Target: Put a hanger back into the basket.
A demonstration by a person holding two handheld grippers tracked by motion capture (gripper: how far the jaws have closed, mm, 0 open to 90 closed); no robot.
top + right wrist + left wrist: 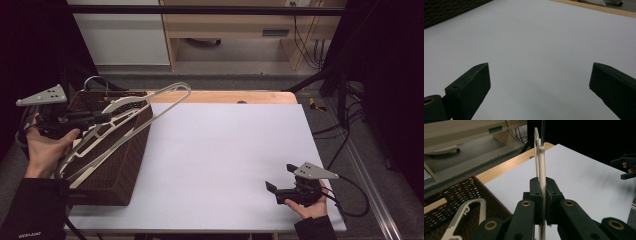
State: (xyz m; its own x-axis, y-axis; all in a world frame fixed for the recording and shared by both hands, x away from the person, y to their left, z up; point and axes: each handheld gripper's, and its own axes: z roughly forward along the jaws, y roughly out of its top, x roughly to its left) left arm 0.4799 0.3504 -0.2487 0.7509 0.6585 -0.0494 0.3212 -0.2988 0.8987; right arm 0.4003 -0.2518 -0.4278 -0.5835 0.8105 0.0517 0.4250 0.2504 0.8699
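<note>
Clearly lifting a white hanger (150, 102) out of the wicker basket (122, 165) at the left edge of the table (225, 150), with the left gripper (107, 118) clamped on its flat bar. Held edge-on between the pads, probably so the thin plastic cannot twist or slip while coming clear of the rim. Sloping up and across from the basket, hook end out over the far left part of the white sheet, shoulders low over the basket. Waiting at the near right corner, the right gripper (280, 182), jaws spread wide with nothing between them, likely parked to keep the middle free for setting the hanger down. Seen from the left gripper view, the hanger (541, 170) pinched tight, plus a second hanger (466, 212) lying inside the basket (454, 195), something hard to separate from above, where the white bars overlap. Seen from the right gripper view, just bare sheet (536, 45) between open jaws and a sliver of basket (446, 10) at the far corner
</note>
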